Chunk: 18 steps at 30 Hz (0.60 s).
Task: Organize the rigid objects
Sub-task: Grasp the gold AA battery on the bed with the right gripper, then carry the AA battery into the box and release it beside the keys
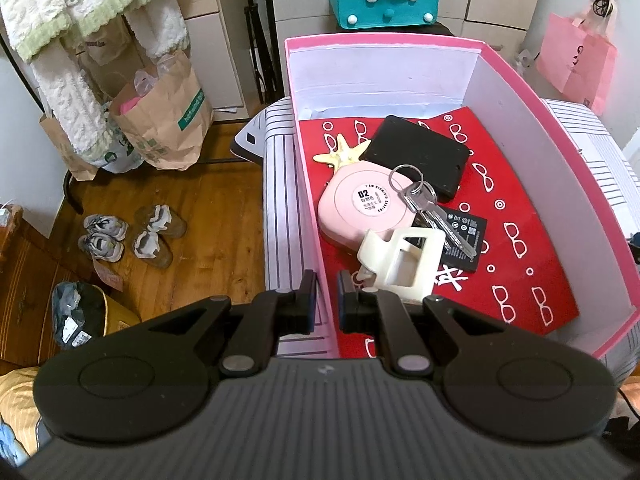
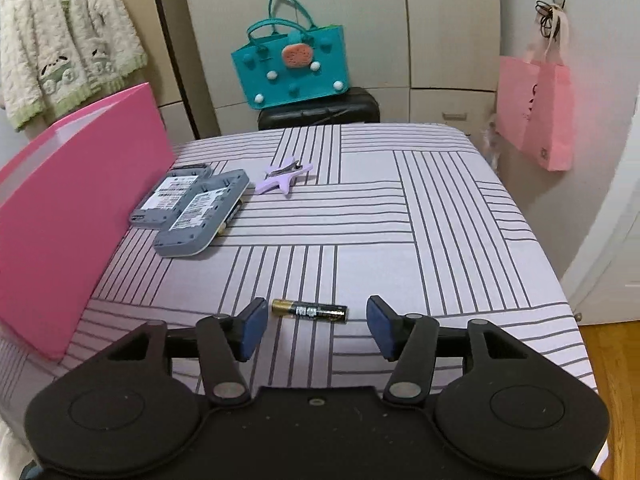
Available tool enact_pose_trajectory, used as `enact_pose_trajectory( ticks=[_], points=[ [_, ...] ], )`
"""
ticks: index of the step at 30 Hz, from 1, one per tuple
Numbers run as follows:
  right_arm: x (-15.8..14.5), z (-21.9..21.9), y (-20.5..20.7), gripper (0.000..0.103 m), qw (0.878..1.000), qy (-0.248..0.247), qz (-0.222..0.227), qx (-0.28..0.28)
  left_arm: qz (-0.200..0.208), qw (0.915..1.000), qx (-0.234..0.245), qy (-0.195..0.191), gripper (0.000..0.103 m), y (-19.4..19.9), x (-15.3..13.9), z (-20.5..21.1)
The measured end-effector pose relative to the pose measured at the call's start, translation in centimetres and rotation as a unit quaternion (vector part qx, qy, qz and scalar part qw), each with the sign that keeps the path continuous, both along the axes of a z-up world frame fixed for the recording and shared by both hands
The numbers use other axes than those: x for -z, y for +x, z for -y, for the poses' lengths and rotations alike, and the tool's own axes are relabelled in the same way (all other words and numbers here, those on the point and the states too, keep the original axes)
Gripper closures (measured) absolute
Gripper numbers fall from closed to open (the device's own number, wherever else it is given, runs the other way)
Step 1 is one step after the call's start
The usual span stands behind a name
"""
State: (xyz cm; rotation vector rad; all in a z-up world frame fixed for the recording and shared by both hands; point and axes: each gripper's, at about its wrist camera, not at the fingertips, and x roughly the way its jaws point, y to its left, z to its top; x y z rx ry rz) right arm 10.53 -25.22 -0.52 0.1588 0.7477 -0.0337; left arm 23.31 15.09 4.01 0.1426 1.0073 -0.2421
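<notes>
My right claw (image 2: 317, 328) stands wide with the battery (image 2: 309, 311) lying crosswise between its tips on the striped bed (image 2: 440, 216). I should lower, centre on the battery and close gently so it cannot roll. My left claw (image 1: 325, 302) pinches the pink box (image 1: 308, 208) wall, steadying it.

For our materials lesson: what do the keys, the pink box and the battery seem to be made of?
Keys: metal, shiny silver glints. Pink box: probably cardboard, matte, with thin flat white-lined walls. Battery: likely metal under a glossy black-and-gold wrap.
</notes>
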Motion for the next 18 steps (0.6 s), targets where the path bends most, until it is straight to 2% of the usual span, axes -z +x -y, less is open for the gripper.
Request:
enact_pose_trajectory(
  ticks=[6,11,12,13,18],
  points=[
    [0.2,-1.3,-0.4,0.041,0.999,-0.038,0.007,0.001,0.009,0.9999,0.002,0.008,0.094,-0.1,0.4,0.3],
    [0.2,-1.9,-0.4,0.041,0.999,-0.034,0.010,0.039,0.010,0.9999,0.008,0.002,0.094,0.2,0.4,0.0],
    [0.2,-1.9,-0.4,0.044,0.998,-0.033,0.013,0.045,0.010,0.9999,0.009,0.001,0.094,0.2,0.4,0.0],
    [0.2,-2.0,-0.4,0.056,0.998,-0.037,0.016,0.047,0.011,0.9999,0.011,0.001,0.094,0.2,0.4,-0.1],
    [-0.2,-1.4,-0.1,0.055,0.999,-0.017,0.011,0.036,0.010,0.9997,0.021,0.001,0.094,0.1,0.6,-0.2]
  ],
)
